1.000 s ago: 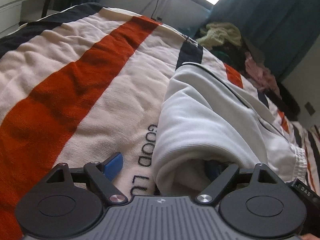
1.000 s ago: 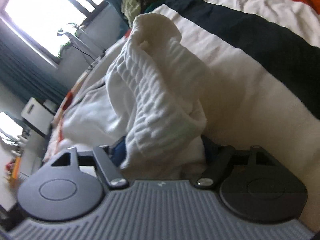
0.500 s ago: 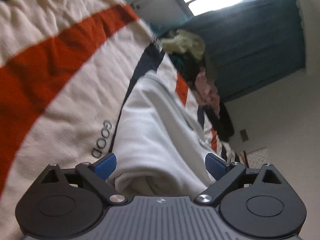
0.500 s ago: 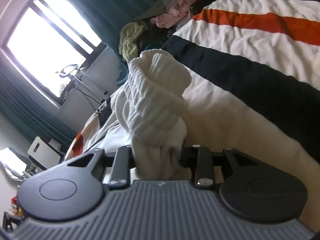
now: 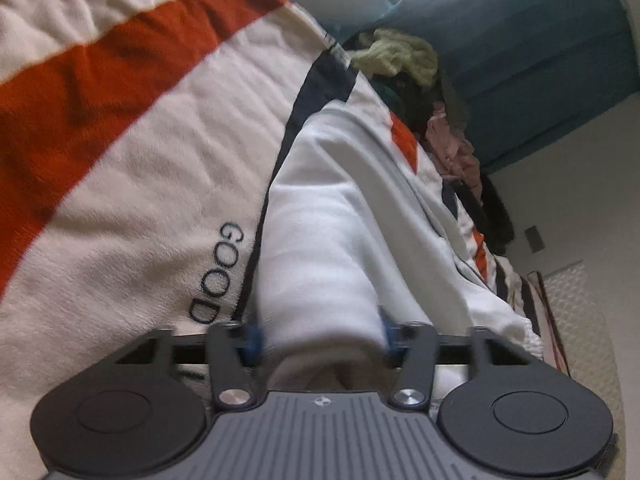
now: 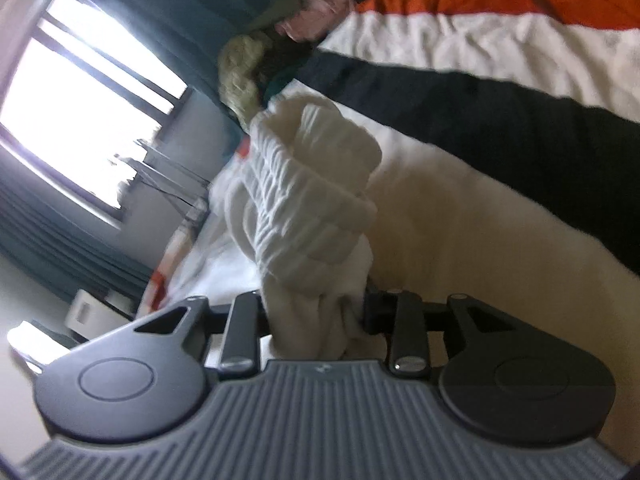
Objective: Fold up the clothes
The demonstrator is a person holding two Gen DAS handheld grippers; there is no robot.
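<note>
A white garment point(image 5: 344, 216) lies along a striped bed blanket point(image 5: 120, 160) lettered "GOOD". My left gripper point(image 5: 320, 340) is shut on a thick fold of its smooth white cloth, with the blue pads point(image 5: 253, 340) pressed into both sides. In the right wrist view, my right gripper point(image 6: 316, 316) is shut on the garment's ribbed white cuff end point(image 6: 312, 208), which bunches up in front of the jaws. The right pads are hidden by the cloth.
A heap of other clothes point(image 5: 400, 60), yellow-green, pink and dark, sits at the far end of the bed by a teal curtain point(image 5: 540, 60). A bright window point(image 6: 68, 112) and a white wall are beyond. The blanket point(image 6: 480, 60) has cream, orange and navy stripes.
The left jaws, open around the fold a second ago, have shut on it. The right jaws have also shut on the ribbed end. Both views have tilted.
</note>
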